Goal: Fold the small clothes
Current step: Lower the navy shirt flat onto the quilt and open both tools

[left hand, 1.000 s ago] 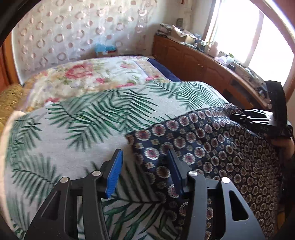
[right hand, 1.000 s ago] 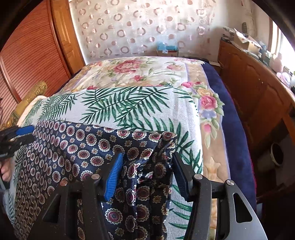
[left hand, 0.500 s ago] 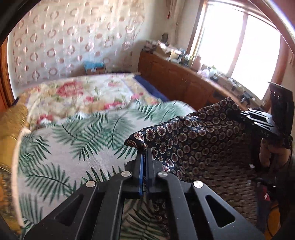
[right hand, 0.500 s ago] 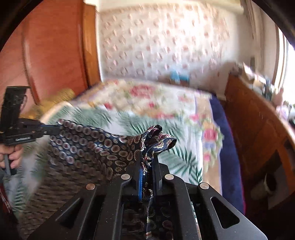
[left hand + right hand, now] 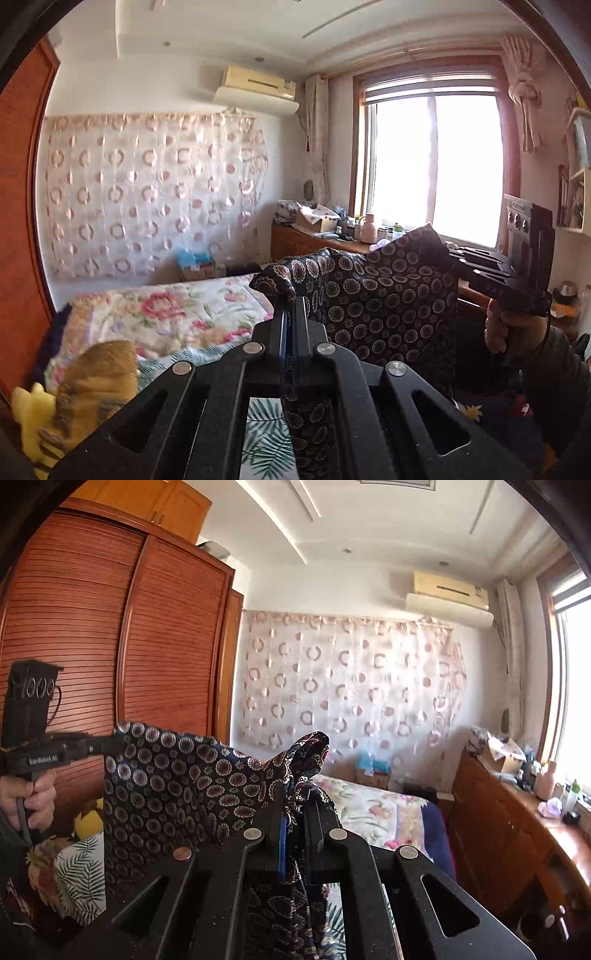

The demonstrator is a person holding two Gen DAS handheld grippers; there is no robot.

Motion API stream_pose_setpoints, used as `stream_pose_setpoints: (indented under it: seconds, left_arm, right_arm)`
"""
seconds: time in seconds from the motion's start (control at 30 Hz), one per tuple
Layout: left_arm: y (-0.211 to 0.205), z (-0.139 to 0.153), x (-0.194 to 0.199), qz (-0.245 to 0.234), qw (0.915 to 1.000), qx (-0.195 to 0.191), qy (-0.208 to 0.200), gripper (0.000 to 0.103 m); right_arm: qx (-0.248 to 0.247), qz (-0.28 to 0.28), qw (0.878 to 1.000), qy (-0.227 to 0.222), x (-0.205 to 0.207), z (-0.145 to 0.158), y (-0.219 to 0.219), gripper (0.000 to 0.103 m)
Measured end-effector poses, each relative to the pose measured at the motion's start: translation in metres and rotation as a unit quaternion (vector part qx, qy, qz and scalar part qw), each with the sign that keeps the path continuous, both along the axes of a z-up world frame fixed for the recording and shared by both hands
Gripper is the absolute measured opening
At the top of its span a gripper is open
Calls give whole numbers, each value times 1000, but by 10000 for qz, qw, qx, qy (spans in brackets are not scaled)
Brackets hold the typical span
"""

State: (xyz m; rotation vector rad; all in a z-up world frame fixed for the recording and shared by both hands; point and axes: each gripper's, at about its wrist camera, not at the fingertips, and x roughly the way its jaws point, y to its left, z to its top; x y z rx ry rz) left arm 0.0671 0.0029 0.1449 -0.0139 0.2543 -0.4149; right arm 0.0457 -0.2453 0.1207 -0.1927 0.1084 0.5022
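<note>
— Where is the garment?

— The dark patterned cloth (image 5: 384, 302) hangs stretched above the bed (image 5: 166, 317), held up between both grippers.

— And the fingers?

— The left gripper (image 5: 291, 310) is clamped on one corner, the right gripper (image 5: 295, 797) on the other.

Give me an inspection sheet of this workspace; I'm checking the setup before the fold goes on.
Surface: bed with a floral and palm-leaf cover.
Job's things: dark patterned garment, hanging in the air between both tools.
Clutter: yellow cushion on the bed; boxes and bottles on the wooden cabinet.
Grippers: left tool and right tool each shut on a garment corner.
Cables: a dark cord by the hand holding the left tool.
Surroundings: wardrobe, window, air conditioner.
</note>
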Motion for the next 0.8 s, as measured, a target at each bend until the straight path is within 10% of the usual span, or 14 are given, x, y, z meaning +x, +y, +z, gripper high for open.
stream_pose_setpoints:
  seconds: [0.47, 0.8]
  left_arm:
    - [21, 32, -5, 213, 9988, 238, -364, 2]
    - [73, -126, 143, 1060, 9845, 469, 1317, 6]
  right_arm:
    - [266, 273, 9991, -201, -7, -10, -10, 6]
    - [-261, 183, 9921, 1210, 141, -90, 22, 6]
